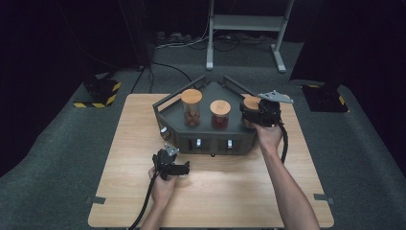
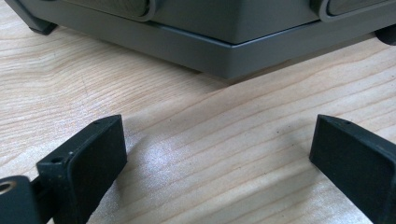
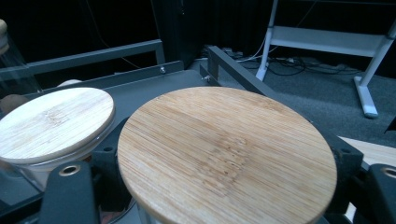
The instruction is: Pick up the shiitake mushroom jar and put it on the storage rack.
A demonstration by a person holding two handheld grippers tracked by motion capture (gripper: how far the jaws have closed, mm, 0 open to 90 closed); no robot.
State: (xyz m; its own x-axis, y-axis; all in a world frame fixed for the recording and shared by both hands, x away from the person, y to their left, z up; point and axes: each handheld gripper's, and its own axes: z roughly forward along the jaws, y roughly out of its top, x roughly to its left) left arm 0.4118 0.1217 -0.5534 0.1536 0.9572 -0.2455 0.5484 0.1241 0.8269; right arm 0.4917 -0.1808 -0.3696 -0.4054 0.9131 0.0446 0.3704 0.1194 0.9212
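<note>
Jar (image 3: 226, 156) apparently clamped in right gripper (image 1: 261, 112) jaws; left gripper (image 2: 219, 158) jaws wide.

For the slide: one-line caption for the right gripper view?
Right gripper fingers flank the bamboo lid of a jar, second lidded jar alongside.

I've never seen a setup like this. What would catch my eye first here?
Probably the dark grey tray at the far middle of the wooden table, holding three glass jars with round bamboo lids. The right gripper is at the rightmost jar, its jaws on either side of the lid, while the left gripper hovers open over bare table in front of the tray.
</note>
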